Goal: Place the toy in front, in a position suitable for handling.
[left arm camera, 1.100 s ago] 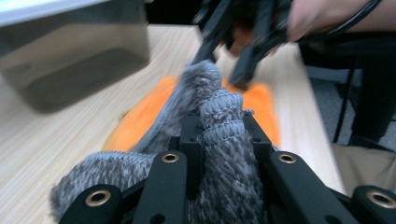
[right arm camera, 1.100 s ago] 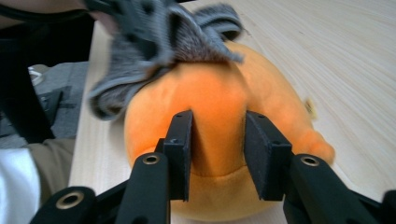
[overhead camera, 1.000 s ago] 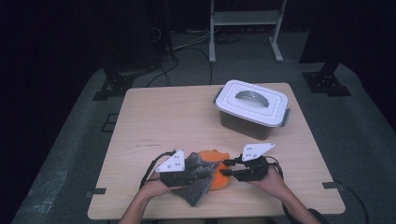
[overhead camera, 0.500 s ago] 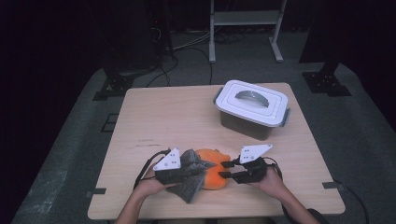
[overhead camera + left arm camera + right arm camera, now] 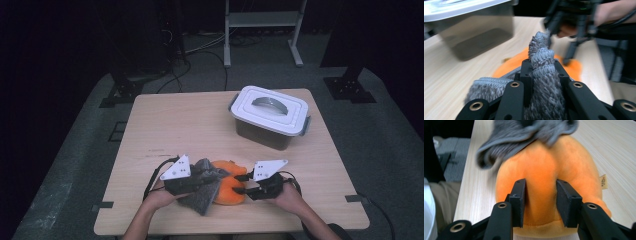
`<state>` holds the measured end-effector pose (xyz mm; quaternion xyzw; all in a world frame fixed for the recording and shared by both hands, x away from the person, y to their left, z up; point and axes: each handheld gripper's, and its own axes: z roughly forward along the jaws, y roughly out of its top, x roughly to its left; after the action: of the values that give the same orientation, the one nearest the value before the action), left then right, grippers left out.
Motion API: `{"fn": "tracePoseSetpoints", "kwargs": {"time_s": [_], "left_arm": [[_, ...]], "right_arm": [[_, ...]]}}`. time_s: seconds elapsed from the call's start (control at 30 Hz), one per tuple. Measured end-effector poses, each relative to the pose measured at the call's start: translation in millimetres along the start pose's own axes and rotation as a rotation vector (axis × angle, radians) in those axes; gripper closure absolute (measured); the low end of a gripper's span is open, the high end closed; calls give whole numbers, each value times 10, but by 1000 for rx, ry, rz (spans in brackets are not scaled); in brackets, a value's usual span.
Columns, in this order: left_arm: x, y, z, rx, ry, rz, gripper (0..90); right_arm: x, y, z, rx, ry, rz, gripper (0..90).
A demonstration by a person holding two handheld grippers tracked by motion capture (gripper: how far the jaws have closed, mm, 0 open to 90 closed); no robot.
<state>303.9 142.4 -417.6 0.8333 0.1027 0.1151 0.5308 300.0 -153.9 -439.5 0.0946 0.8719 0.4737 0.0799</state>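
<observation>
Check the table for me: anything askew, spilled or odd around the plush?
Nothing spilled or damaged. The one untidy thing: the grey knit lies bunched over the orange plush at the near edge, a fold clamped in the left gripper. The right gripper pinches the plush. The box sits shut.

- The high view looks forward and down from above the person's side onto the whole table (image 5: 200, 125).
- The left gripper view sits very near the grey knitted cloth (image 5: 542, 75), facing across the table toward the plastic box (image 5: 474, 27).
- The right gripper view looks closely at the orange plush toy (image 5: 546, 177).
- All three views share the toy and the cloth.
</observation>
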Motion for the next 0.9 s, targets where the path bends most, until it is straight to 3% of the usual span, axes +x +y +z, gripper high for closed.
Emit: {"fn": "tracePoseSetpoints", "kwargs": {"time_s": [0.13,0.17,0.23,0.27,0.3,0.33,0.4,0.43,0.5,0.6,0.7,0.77,0.83,0.9], "left_arm": [[-20,-55,38,28,-16,-17,750],[-34,-52,40,31,-26,-19,751],[-61,-55,46,19,-80,-28,752],[-71,-53,47,13,-92,-33,752],[-72,-43,37,6,-101,-35,751],[-69,-38,27,1,-98,-35,751],[-39,-30,-25,-11,-74,-32,751],[-8,-28,-68,-25,-43,-38,751],[58,-29,-136,-39,2,-59,751],[89,-49,-158,-17,18,-63,750],[70,-99,-85,2,-18,-81,749],[47,-98,-57,-34,-81,-105,750],[9,-76,-32,-55,-129,-102,749],[-5,-65,-23,-43,-119,-81,746]], "right_arm": [[-32,30,-55,25,24,-14,560],[-41,64,-101,10,22,7,547],[-63,111,-161,-71,9,67,484],[-88,130,-139,-78,6,95,460],[-97,136,-106,-61,6,91,458],[-87,129,-35,-33,13,77,459],[-66,101,25,-38,10,68,500],[-61,94,28,-36,12,60,518],[-45,71,14,-21,22,13,543],[-16,7,-15,-24,60,-69,560],[5,0,-26,-24,57,-104,560],[38,28,-6,-9,52,-134,560],[72,53,14,3,51,-153,562],[81,53,21,5,50,-160,566]]}}
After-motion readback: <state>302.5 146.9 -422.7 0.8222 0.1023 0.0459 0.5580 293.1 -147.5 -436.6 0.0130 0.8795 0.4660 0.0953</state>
